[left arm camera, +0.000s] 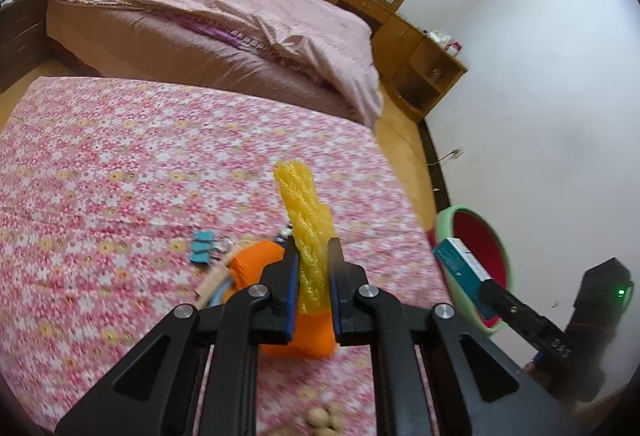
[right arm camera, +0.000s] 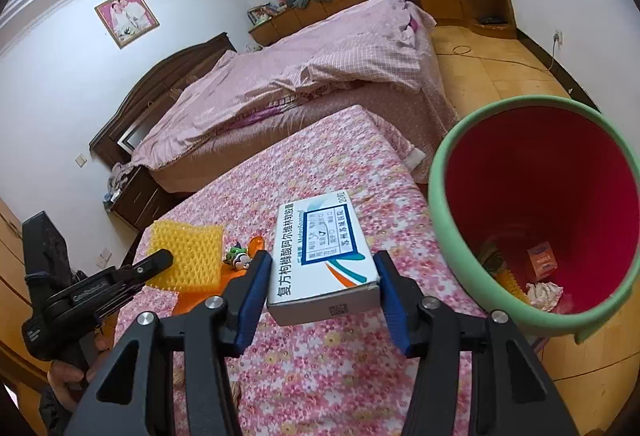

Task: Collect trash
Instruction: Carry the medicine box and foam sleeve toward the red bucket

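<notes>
My left gripper (left arm camera: 313, 250) is shut on a yellow foam net sleeve (left arm camera: 306, 232) and holds it upright above the flowered table; the sleeve also shows in the right wrist view (right arm camera: 186, 256). My right gripper (right arm camera: 320, 264) is shut on a white medicine box (right arm camera: 324, 256) with blue print, held over the table next to the trash bin (right arm camera: 440, 204). The bin is red inside with a green rim and holds several scraps. In the left wrist view the box (left arm camera: 460, 268) sits in front of the bin (left arm camera: 444, 224).
On the flowered tablecloth (left arm camera: 120, 176) lie an orange item (left arm camera: 256, 264), a teal binder clip (left arm camera: 202, 246), a small toy figure (right arm camera: 236, 258) and round nuts (left arm camera: 322, 418). A bed with pink covers (left arm camera: 224, 8) stands beyond. Wooden cabinets (left arm camera: 420, 60) line the wall.
</notes>
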The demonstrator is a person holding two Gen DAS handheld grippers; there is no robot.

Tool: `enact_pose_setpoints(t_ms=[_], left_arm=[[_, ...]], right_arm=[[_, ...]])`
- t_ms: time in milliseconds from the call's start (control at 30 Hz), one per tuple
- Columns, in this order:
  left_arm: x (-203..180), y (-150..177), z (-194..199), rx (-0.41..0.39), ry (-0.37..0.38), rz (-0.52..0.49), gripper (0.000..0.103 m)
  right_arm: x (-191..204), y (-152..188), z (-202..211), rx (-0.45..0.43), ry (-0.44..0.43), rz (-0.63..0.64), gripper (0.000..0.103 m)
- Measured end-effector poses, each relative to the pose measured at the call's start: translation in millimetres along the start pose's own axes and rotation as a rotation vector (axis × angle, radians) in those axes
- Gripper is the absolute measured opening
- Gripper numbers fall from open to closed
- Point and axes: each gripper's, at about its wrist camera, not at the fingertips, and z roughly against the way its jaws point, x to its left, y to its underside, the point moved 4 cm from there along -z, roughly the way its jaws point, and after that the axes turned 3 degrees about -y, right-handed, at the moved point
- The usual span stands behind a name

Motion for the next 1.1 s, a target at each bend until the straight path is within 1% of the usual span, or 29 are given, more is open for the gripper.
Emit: enact_pose_setpoints(t_ms=[233,467,800,1100], left_arm=[[-30,11,31,-0.032,0.04,-0.041,0.012],[-70,27,40,-0.035,0.08,-0.087,0.012],[-136,48,30,-0.011,0.121,-0.187,0.012],[-183,53,1,0.016,0.137,-0.274,0.012]], right_arm=[[-4,1,31,-0.05,0.005,-0.016,0.055],[-21,3,70,-0.114,0.033,-0.048,0.055],[-65,10,117,-0.192,0.085,-0.133,0.055],[-102,13,141,-0.233,0.116,-0.203,0.055]])
